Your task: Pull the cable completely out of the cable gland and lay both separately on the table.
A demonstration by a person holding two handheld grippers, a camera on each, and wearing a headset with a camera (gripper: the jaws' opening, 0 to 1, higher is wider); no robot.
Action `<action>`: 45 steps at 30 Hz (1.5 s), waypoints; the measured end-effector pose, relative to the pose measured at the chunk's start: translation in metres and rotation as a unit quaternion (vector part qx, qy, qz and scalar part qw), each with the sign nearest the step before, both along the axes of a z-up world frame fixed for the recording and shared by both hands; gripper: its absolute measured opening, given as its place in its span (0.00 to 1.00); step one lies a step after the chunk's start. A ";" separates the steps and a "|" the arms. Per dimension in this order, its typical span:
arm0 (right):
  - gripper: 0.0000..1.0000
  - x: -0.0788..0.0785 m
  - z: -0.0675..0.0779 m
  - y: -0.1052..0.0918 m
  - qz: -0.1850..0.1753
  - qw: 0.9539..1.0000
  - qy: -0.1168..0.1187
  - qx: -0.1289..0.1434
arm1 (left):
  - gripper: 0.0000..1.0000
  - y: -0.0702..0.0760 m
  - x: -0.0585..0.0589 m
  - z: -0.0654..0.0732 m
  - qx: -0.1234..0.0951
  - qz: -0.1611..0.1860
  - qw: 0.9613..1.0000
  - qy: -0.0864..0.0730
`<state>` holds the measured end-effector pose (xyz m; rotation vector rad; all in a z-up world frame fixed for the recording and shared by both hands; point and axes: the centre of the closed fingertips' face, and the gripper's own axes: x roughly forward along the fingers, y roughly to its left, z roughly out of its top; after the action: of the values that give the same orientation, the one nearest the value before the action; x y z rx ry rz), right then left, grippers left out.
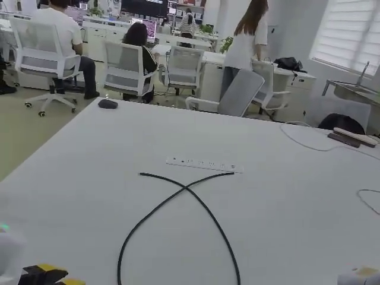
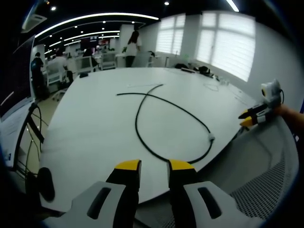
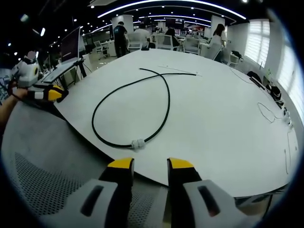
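Jaws of left gripper (image 2: 154, 164) and right gripper (image 3: 150, 163) are parted, empty. Gland (image 3: 137, 142) is found at the surface (image 3: 213, 128) edge — straight ahead of the right jaws, nearer them — with cable (image 1: 187, 189) looped away from that edge.

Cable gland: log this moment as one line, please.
cable: looped on table; cable gland: on cable, near edge; left gripper: open, empty; right gripper: open, empty; pull: not started

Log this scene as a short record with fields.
table: white, holds everything below
cable: black, lying flat in one loop that crosses itself
gland: white, threaded on the cable at the loop's near side
power strip: white, just beyond the cable's ends
left gripper: jaws apart, empty, short of the cable
right gripper: jaws apart, empty, facing the gland
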<state>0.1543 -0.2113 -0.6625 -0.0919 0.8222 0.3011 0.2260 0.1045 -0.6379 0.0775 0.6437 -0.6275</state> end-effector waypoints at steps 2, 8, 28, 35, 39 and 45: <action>0.27 0.001 0.001 0.000 -0.002 1.000 -0.003 0.002 | 0.23 0.000 -0.001 -0.001 0.002 -0.002 1.000 0.001; 0.25 0.000 0.000 0.002 0.006 1.000 0.000 0.003 | 0.23 0.001 0.000 -0.002 0.003 0.000 1.000 0.003; 0.25 0.000 0.001 0.004 0.009 1.000 -0.003 0.008 | 0.22 -0.002 -0.002 -0.003 0.009 -0.016 1.000 0.002; 0.24 -0.001 -0.001 0.004 0.012 1.000 0.002 0.008 | 0.21 -0.003 -0.004 -0.006 0.014 -0.022 1.000 0.008; 0.23 -0.001 0.000 0.005 0.012 1.000 0.002 0.010 | 0.21 -0.003 -0.004 -0.004 0.011 -0.021 1.000 0.005; 0.23 -0.002 -0.001 0.005 0.012 1.000 0.004 0.011 | 0.22 -0.003 -0.004 -0.003 0.008 -0.021 1.000 0.002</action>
<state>0.1523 -0.2063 -0.6633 -0.0803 0.8266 0.3326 0.2219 0.1011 -0.6405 0.1042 0.6524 -0.6642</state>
